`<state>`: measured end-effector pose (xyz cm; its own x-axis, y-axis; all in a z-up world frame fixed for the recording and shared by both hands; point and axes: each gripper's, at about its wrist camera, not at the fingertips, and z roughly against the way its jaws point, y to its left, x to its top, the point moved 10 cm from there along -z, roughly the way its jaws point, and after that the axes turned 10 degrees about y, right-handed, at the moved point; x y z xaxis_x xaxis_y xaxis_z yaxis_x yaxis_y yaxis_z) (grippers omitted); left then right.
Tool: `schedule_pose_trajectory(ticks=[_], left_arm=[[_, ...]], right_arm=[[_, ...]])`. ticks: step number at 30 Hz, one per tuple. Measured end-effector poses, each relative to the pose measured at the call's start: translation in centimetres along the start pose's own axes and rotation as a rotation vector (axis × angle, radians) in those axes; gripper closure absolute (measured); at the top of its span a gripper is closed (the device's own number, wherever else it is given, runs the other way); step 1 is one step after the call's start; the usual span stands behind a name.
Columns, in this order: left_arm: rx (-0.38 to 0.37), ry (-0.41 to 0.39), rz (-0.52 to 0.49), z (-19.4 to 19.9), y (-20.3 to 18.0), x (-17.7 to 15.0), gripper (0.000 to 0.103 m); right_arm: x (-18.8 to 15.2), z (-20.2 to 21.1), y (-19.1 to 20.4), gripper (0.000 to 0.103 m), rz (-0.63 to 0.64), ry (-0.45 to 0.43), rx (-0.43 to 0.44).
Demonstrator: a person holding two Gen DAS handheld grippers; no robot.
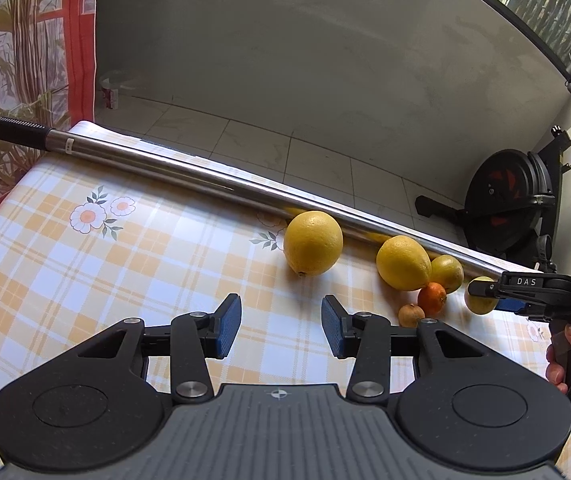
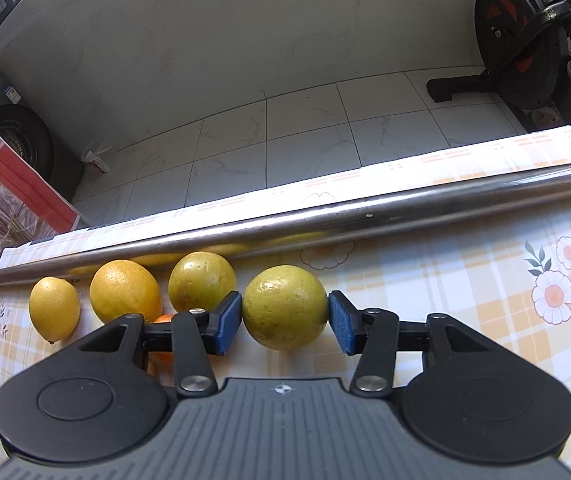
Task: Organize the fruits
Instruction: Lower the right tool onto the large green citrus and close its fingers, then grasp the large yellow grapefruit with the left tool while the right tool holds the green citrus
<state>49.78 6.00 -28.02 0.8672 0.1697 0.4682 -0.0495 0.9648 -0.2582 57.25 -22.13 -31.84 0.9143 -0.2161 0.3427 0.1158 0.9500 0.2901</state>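
Right gripper [image 2: 285,322]: its two blue pads are pressing on either side of a yellow-green fruit [image 2: 285,307] at the centre of the right wrist view, so it is gripping that fruit; whether the fruit is sitting on the cloth or lifting off, I cannot tell.

Left gripper [image 1: 281,326]: hanging with its pads spread wide and nothing between them, over bare checked tablecloth [image 1: 85,280] in the lower middle of the left wrist view.

Fruit row: a large lemon [image 1: 312,243], a second lemon [image 1: 403,263] and a greenish fruit [image 1: 447,273] are lining up along the steel pole [image 1: 205,176], right of centre in the left view.

Small fruit: a mandarin [image 1: 432,299] and a little brown fruit [image 1: 411,315] are sitting just in front of that row, lower right.

Why the pole: lying diagonally across the table, it seems to be serving as a backstop so the round fruit is not rolling toward the far edge.

Why the held fruit: it looks to be going in as the next member of the row, at its open end.

Writing: "DAS" is showing in white on the right gripper's black arm, at the right edge of the left view; a small sticker on the pole is too small to read.
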Motion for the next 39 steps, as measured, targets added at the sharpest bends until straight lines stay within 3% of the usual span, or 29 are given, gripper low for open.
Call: schedule_pose_trajectory(ticks=[26, 39], left_arm=[[-0.043, -0.053, -0.026, 10.3, -0.4, -1.7, 0.054], [-0.005, 0.036, 0.011, 8.3, 4.3, -5.6, 0.053]], right_arm=[[-7.4, 12.1, 1.6, 0.053, 0.092, -0.082, 0.069], [-14.0, 9.6, 0.7, 0.053, 0.099, -0.028, 0.079]])
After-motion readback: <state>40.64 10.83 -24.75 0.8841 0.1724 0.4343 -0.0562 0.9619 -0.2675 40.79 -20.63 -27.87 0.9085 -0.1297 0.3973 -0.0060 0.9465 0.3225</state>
